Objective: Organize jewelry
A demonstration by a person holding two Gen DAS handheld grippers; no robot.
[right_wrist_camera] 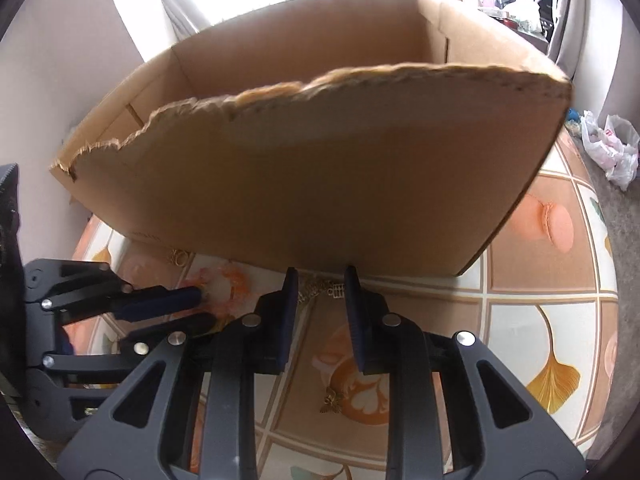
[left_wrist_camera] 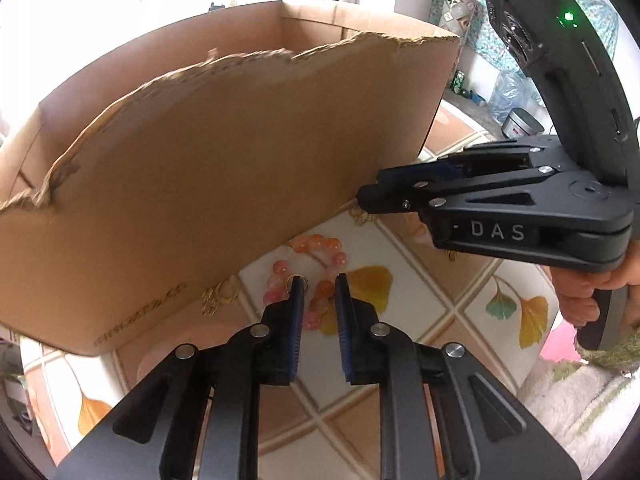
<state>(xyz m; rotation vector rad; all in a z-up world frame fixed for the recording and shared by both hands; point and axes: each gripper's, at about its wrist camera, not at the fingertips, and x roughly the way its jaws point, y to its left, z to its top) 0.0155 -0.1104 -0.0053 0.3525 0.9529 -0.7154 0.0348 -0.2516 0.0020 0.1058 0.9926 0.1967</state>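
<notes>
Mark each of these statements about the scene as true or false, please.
1. The bracelet lies inside the box. False: it lies on the table, outside the box.
2. The left gripper is open over the bracelet. True.
3. The right gripper grips a gold necklace. False: it is open, and the necklace lies on the table.
4. The box's front edge is torn. True.
5. A gold pendant lies on the table near the right gripper. True.

Matt torn-edged cardboard box [left_wrist_camera: 224, 168], glossy beads [left_wrist_camera: 320, 246], matt plastic tongs [left_wrist_camera: 318, 282].
</notes>
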